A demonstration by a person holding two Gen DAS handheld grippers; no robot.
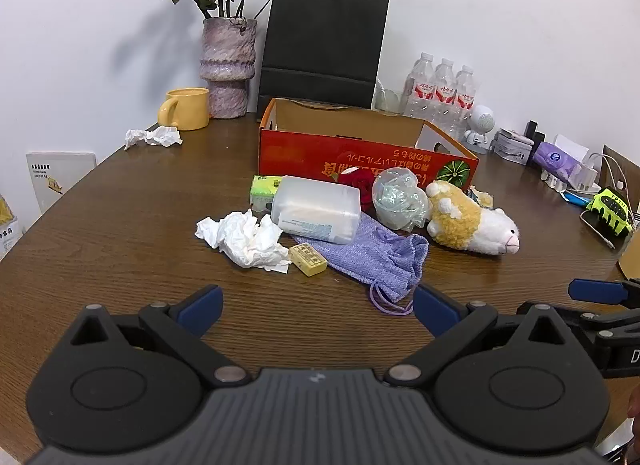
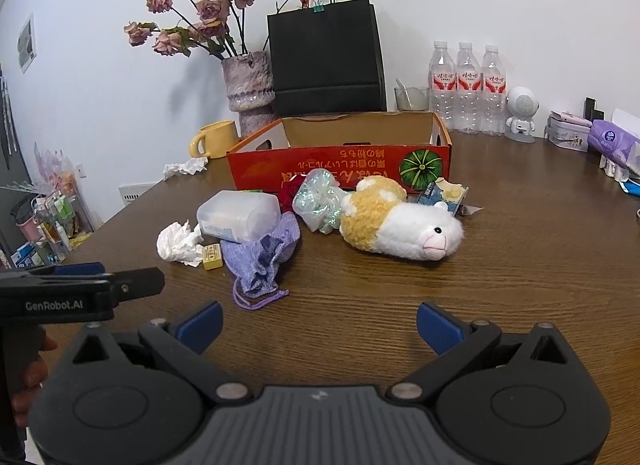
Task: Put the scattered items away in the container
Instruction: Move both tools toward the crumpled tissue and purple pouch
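An open red cardboard box (image 1: 360,155) (image 2: 340,165) stands mid-table. In front of it lie a clear plastic tub (image 1: 316,209) (image 2: 239,216), crumpled white tissue (image 1: 244,239) (image 2: 178,243), a small yellow block (image 1: 308,259) (image 2: 211,256), a purple knit pouch (image 1: 376,257) (image 2: 260,257), a crinkled clear bag (image 1: 398,199) (image 2: 320,201), a green tissue pack (image 1: 262,187), a red flower (image 1: 360,181) and a plush alpaca (image 1: 472,221) (image 2: 400,225). My left gripper (image 1: 318,307) is open and empty, short of the pile. My right gripper (image 2: 320,325) is open and empty, short of the alpaca.
A yellow mug (image 1: 186,109), a vase of dried roses (image 1: 228,69), a black paper bag (image 1: 324,49) and water bottles (image 1: 442,93) stand at the back. More tissue (image 1: 152,137) lies near the mug. Clutter and cables (image 1: 580,173) line the right edge.
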